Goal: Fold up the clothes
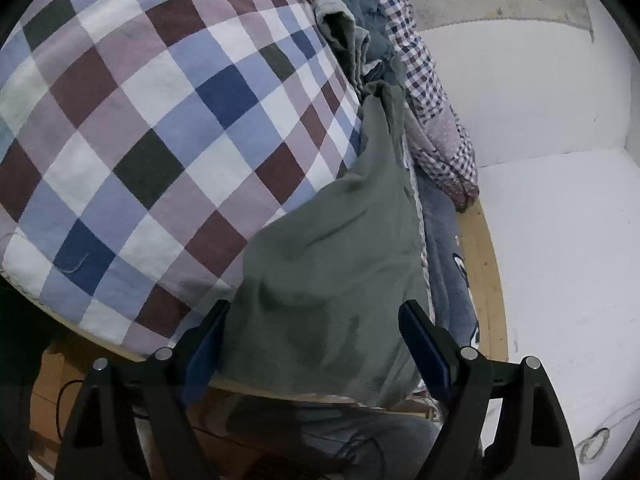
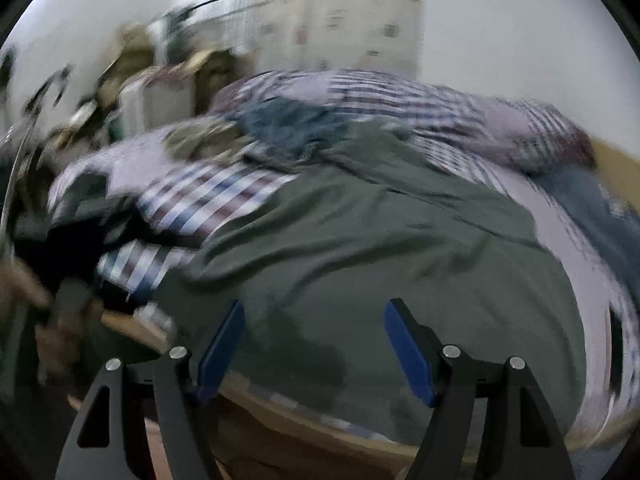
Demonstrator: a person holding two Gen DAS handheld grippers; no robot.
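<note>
The right wrist view is smeared throughout. The clutter (image 2: 132, 92) at its upper left cannot be told apart, and the checks of the sheet (image 2: 208, 200) run into streaks. In the left wrist view the green garment (image 1: 332, 280) covers part of the sheet (image 1: 160, 140). The pile (image 1: 360, 32) is cut off at the top edge.

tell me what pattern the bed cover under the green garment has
Large checks in white, light blue, navy, maroon and dark grey on the bed cover; clearest in the left wrist view.

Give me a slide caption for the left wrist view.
Open left gripper poised over a grey-green garment on a checked bedspread.
</note>
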